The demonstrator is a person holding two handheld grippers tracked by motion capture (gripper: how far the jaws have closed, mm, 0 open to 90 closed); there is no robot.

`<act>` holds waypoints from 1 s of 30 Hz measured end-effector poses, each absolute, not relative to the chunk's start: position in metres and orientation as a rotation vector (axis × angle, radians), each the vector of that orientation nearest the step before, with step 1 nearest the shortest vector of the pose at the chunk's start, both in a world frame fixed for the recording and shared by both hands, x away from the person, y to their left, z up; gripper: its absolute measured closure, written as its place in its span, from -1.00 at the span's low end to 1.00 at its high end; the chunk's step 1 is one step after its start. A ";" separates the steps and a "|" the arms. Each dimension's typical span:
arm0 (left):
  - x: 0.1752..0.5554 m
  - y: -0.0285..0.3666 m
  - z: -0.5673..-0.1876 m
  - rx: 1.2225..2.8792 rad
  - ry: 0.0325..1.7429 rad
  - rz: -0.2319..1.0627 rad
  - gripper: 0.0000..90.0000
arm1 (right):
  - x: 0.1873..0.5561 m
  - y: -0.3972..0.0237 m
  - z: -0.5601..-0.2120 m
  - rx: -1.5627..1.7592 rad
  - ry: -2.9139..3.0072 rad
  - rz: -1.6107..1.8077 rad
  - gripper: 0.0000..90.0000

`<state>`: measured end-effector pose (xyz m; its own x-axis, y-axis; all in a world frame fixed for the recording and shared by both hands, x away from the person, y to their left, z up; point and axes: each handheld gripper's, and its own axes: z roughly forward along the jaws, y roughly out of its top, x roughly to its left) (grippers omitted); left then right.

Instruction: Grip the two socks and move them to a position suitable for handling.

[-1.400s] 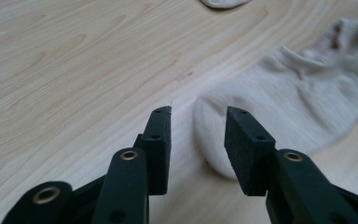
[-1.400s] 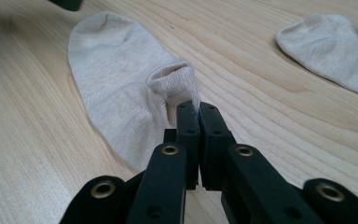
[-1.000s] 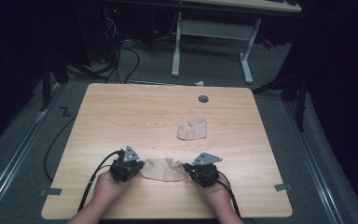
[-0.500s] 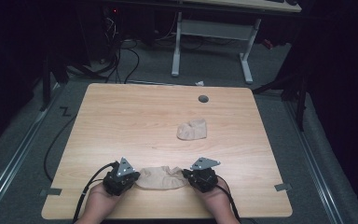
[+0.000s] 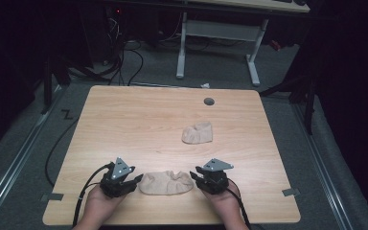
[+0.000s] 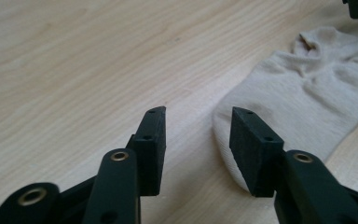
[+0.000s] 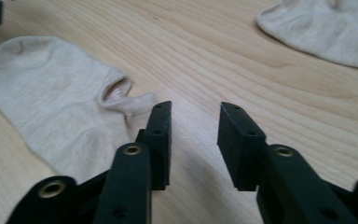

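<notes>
Beige fabric sock (image 5: 166, 182) lies flat between two open tools

On the pale wooden surface (image 5: 124, 124), at its 6 o'clock edge, the left tool (image 5: 135, 180) and right tool (image 5: 196, 178) have just been opening; both jaws stand apart with nothing between them. A second beige sock (image 5: 197, 132) rests toward 1 o'clock from the first.

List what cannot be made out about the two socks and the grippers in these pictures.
- Near sock: in the left gripper view its toe edge sits behind one jaw; its underside is hidden.
- Far sock: cut off by the top and right edges of the right gripper view; too small in the high view to tell its opening.
- Left gripper and right gripper: jaws apart, nothing between them; the bottom edge cuts their bodies.
</notes>
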<state>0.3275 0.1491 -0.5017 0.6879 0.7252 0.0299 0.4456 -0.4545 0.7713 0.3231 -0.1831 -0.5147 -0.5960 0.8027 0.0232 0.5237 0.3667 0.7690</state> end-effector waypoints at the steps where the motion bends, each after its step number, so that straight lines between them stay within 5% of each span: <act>1: 0.328 0.151 -0.501 2.120 0.894 0.465 0.19 | 0.323 -0.182 -0.514 1.162 2.269 1.079 0.37; 8: 0.335 0.170 -0.498 2.097 0.915 0.457 0.09 | 0.347 -0.171 -0.503 1.185 2.222 1.062 0.16; 30: 0.348 0.188 -0.499 2.062 0.940 0.407 0.08 | 0.447 -0.151 -0.504 1.332 2.197 0.952 0.11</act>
<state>0.3476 0.1884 -0.4993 0.6698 0.7415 -0.0398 0.4782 -0.3898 0.7870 0.4467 -0.1505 -0.5043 -0.4664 0.8845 0.0106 0.6128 0.3144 0.7250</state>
